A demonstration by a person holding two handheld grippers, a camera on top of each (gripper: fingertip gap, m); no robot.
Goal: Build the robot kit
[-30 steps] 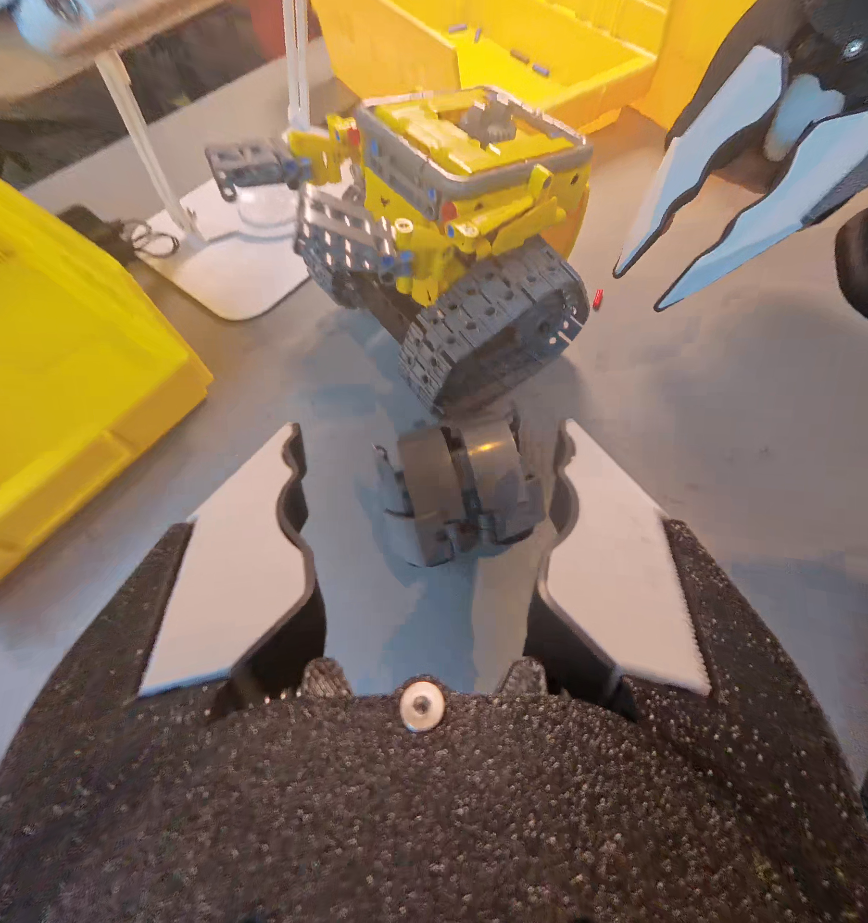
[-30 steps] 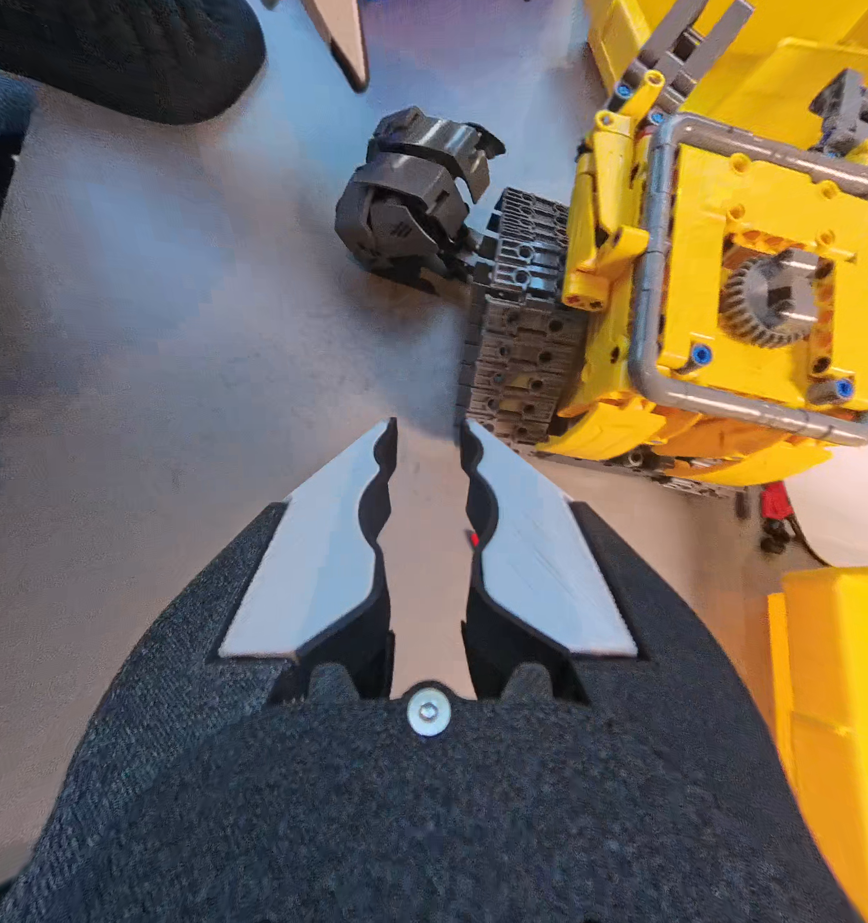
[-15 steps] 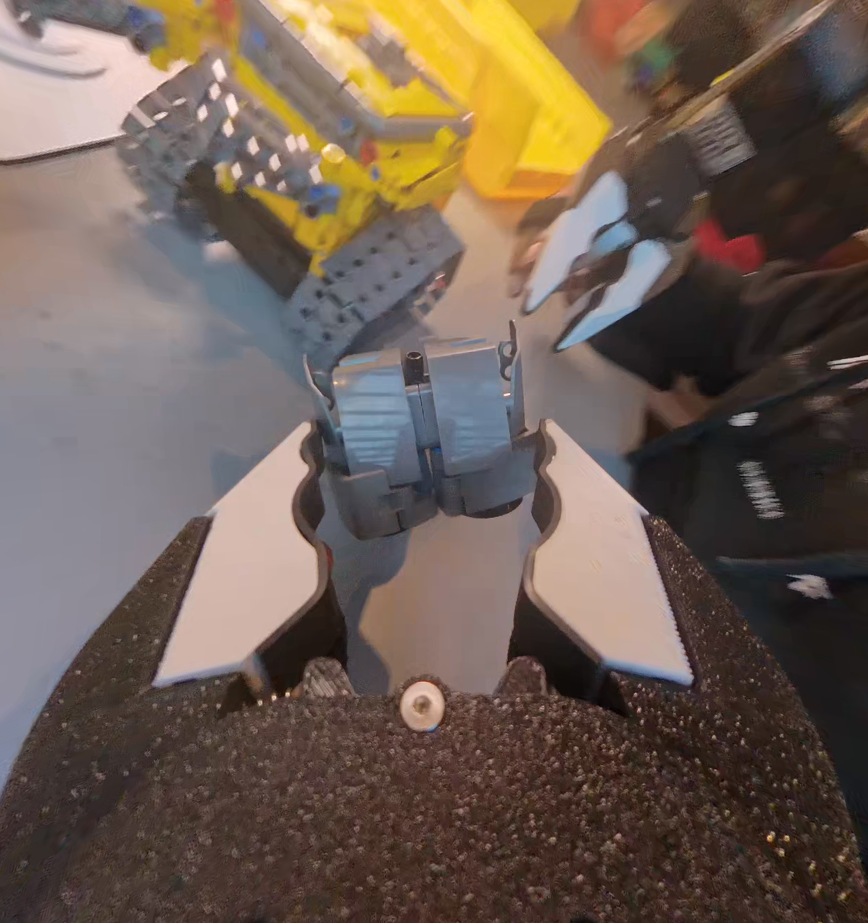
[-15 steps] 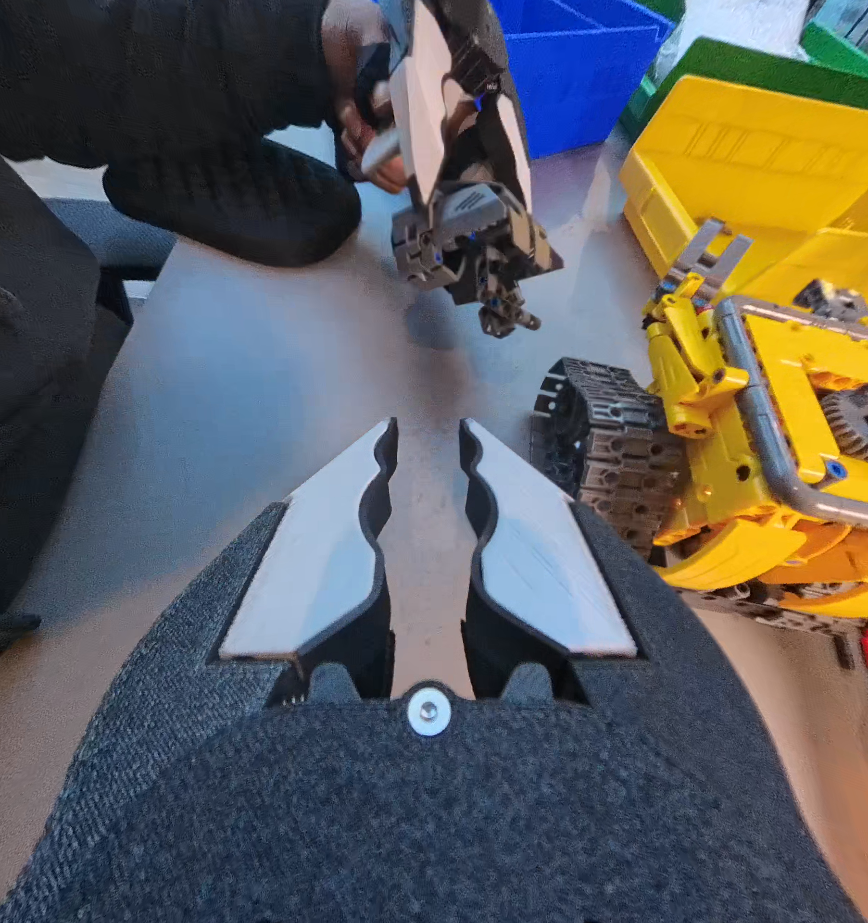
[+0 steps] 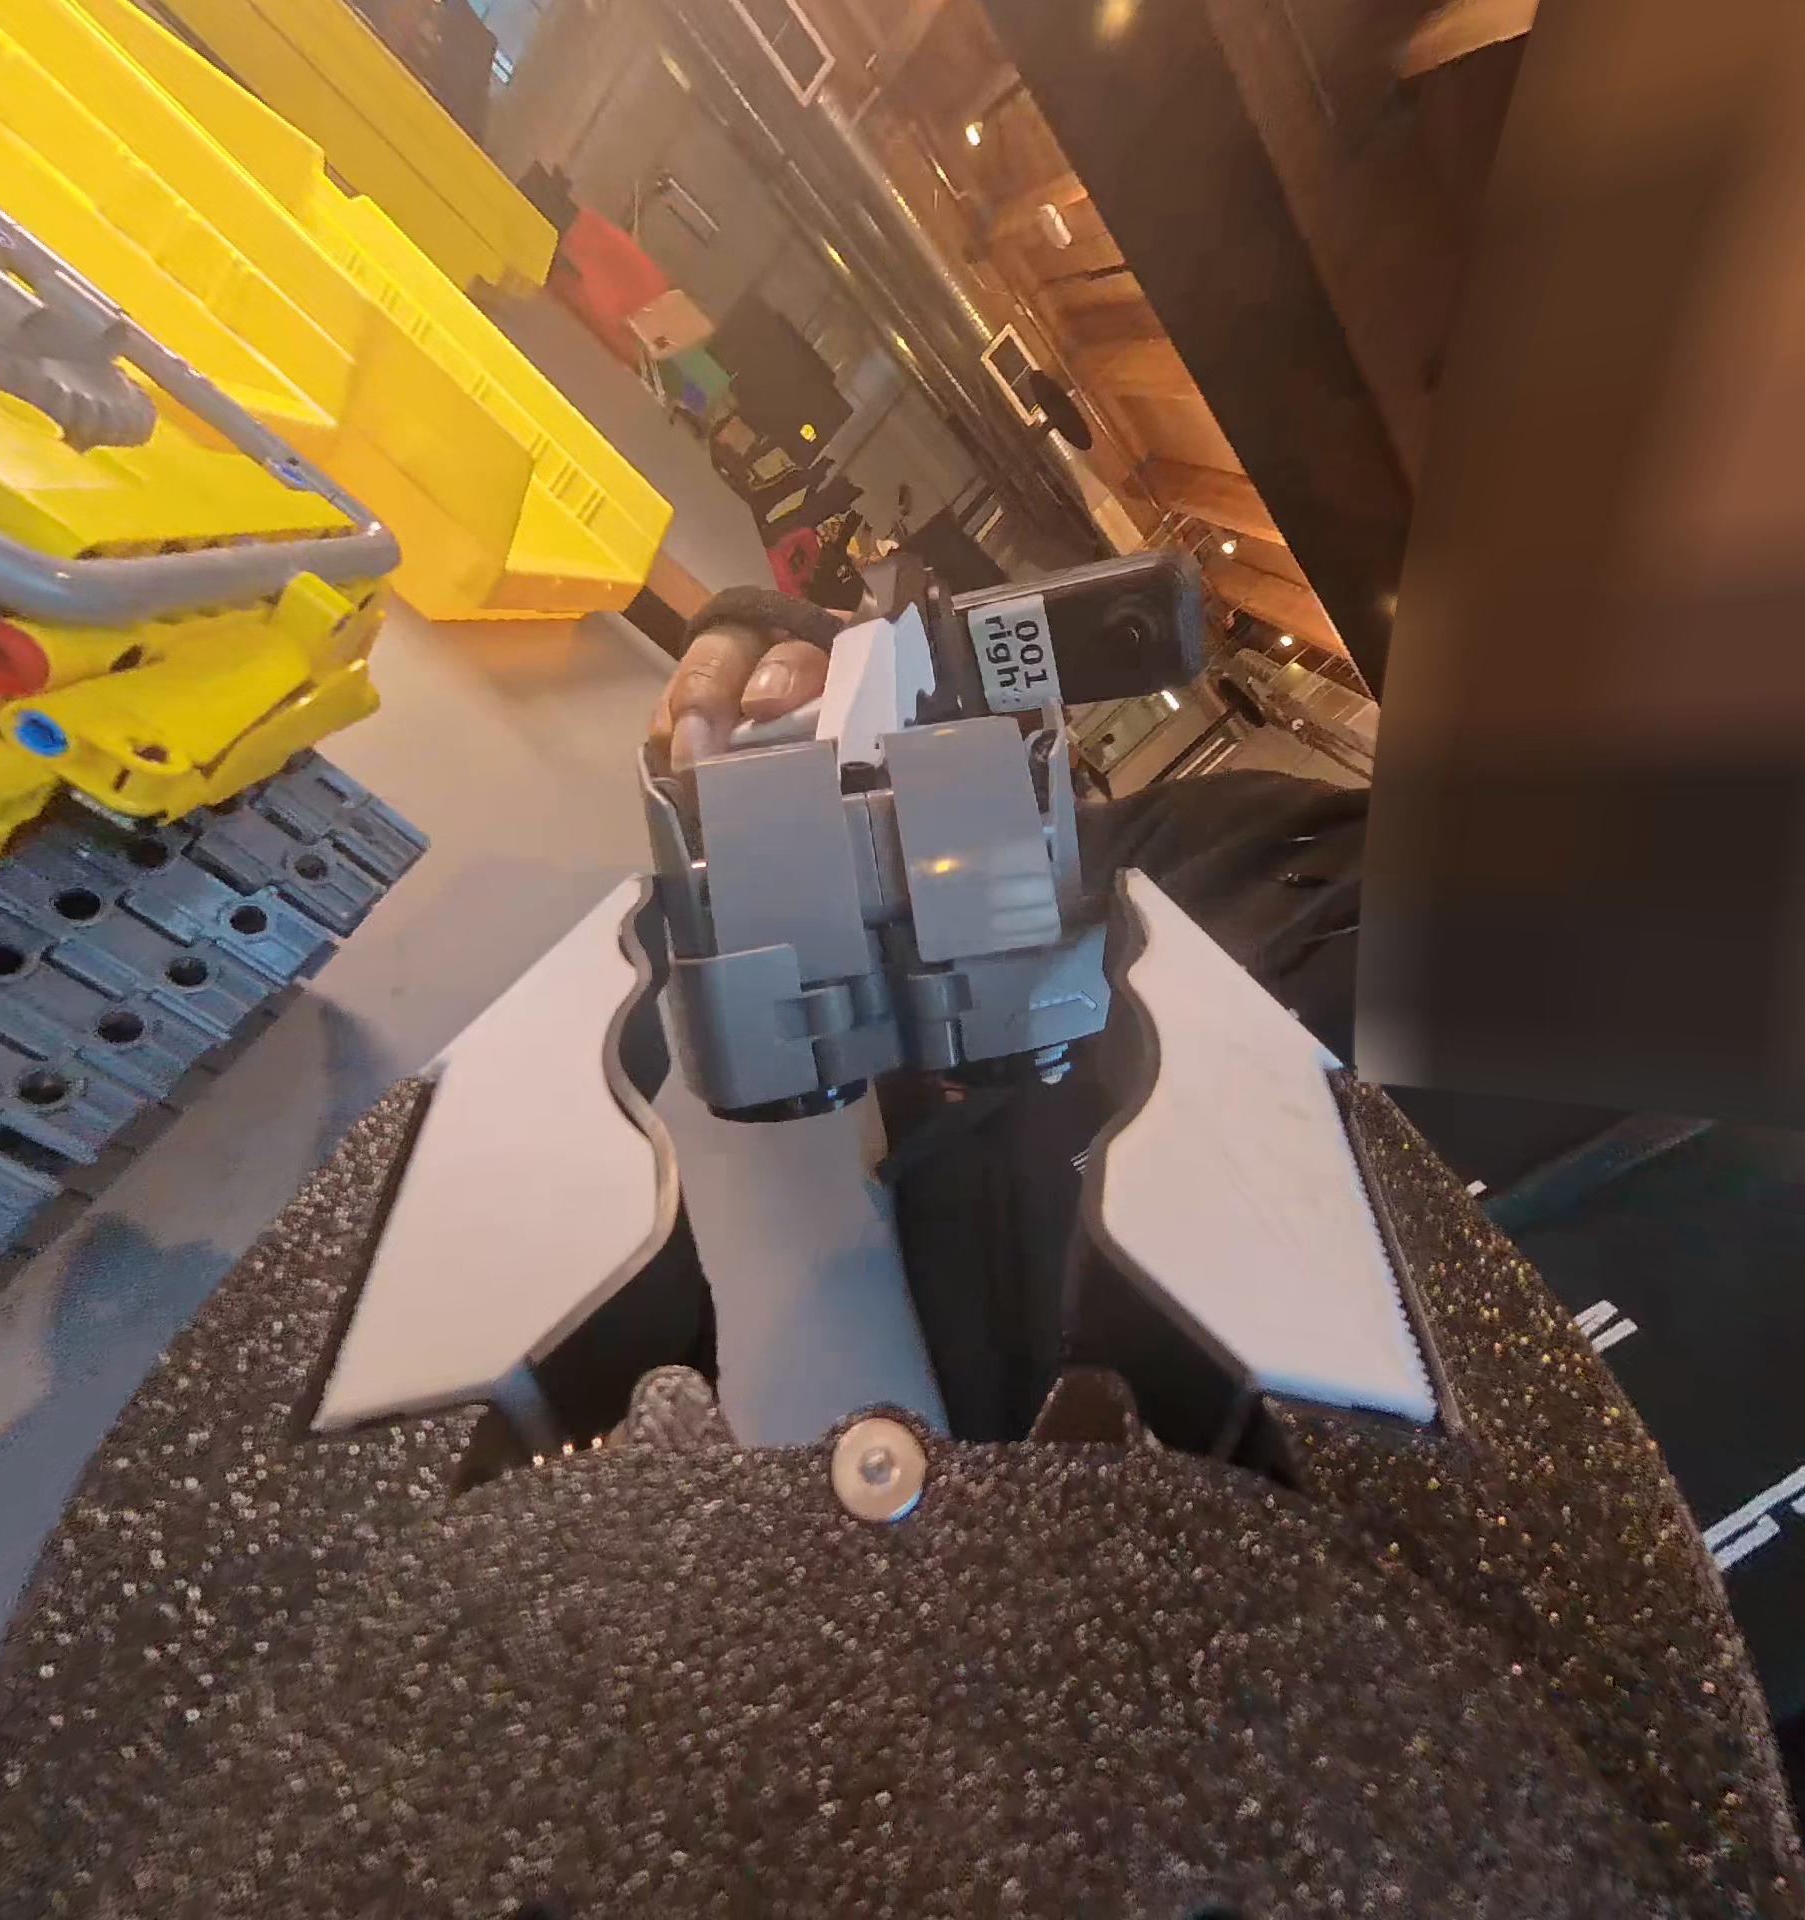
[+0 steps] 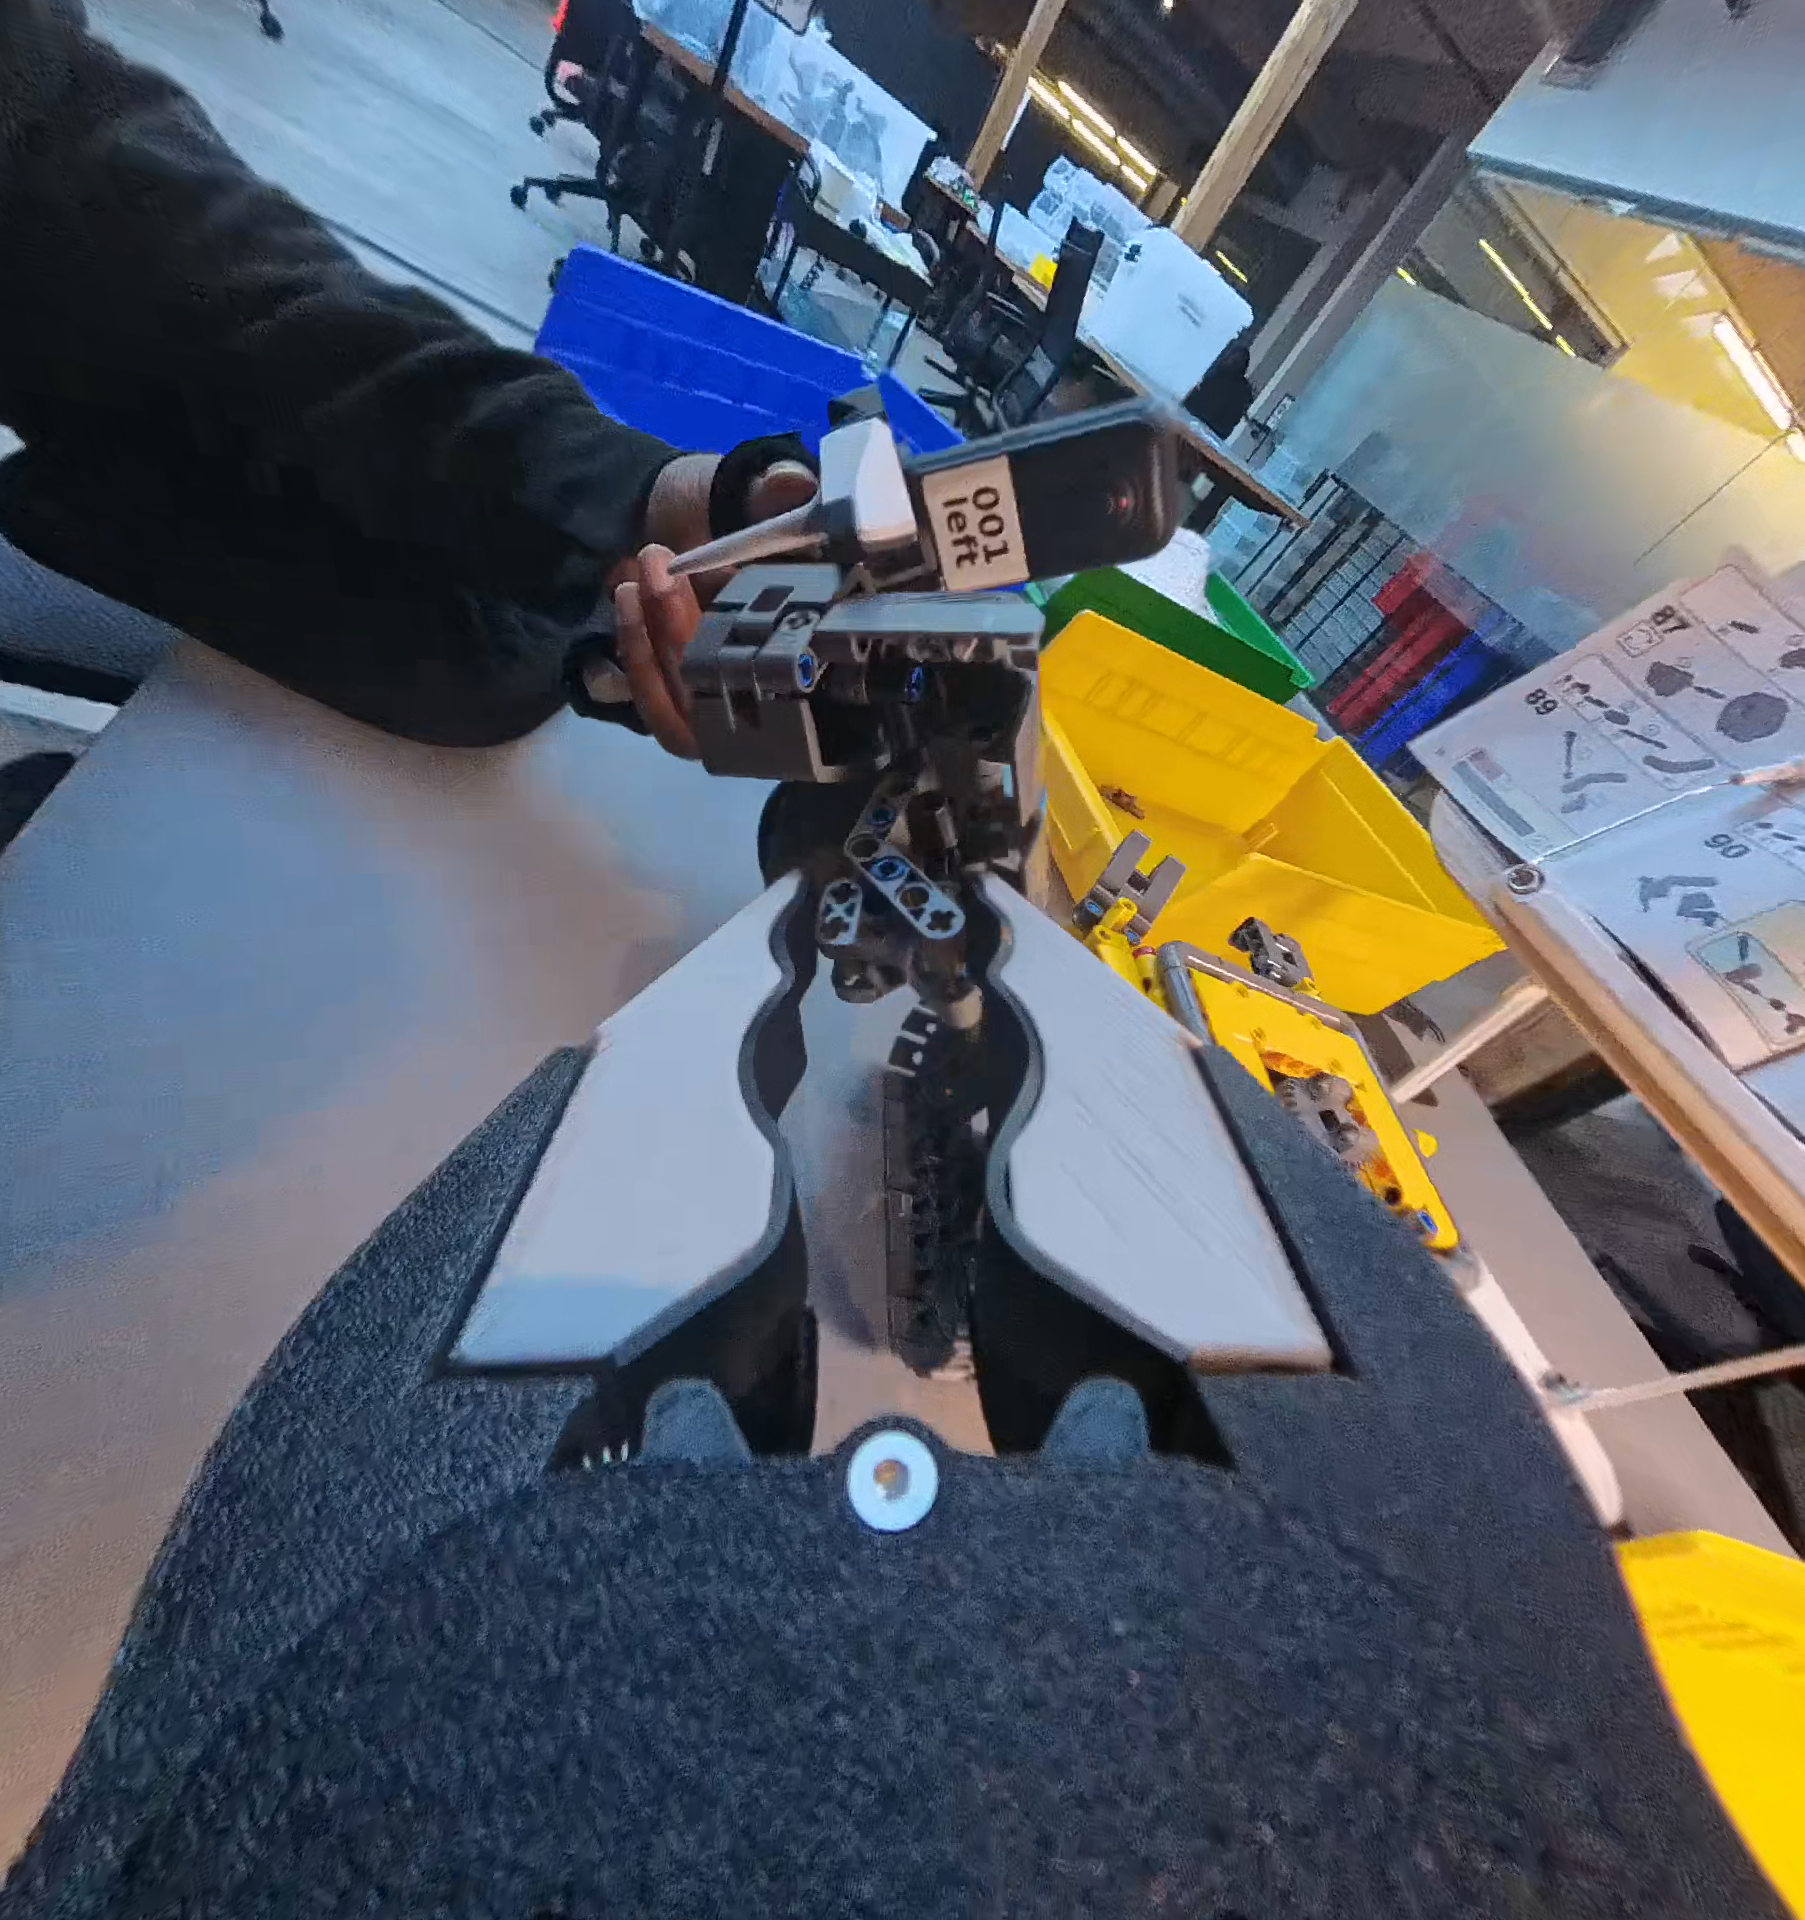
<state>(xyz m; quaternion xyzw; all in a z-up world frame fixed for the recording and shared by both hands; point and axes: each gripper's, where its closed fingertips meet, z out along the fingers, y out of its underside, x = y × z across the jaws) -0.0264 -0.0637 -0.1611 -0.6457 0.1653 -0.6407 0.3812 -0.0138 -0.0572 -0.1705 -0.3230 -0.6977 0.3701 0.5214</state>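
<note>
Your left gripper (image 5: 882, 899) is clamping the grey brick assembly (image 5: 773, 862) between its fingertips, holding it clear of the table (image 5: 524, 748). Your right gripper (image 6: 893, 904) is sitting half-parted with the assembly's dangling linkage (image 6: 887, 888) between its tips; whether it's actually pinching, I cannot tell. At ten o'clock in the left view, the yellow tracked model (image 5: 150, 582) is resting on the table, with yellow bins (image 5: 441, 416) behind it. Farther off, at two o'clock in the right view, instruction sheets (image 6: 1687, 790) are lying on a raised board.
</note>
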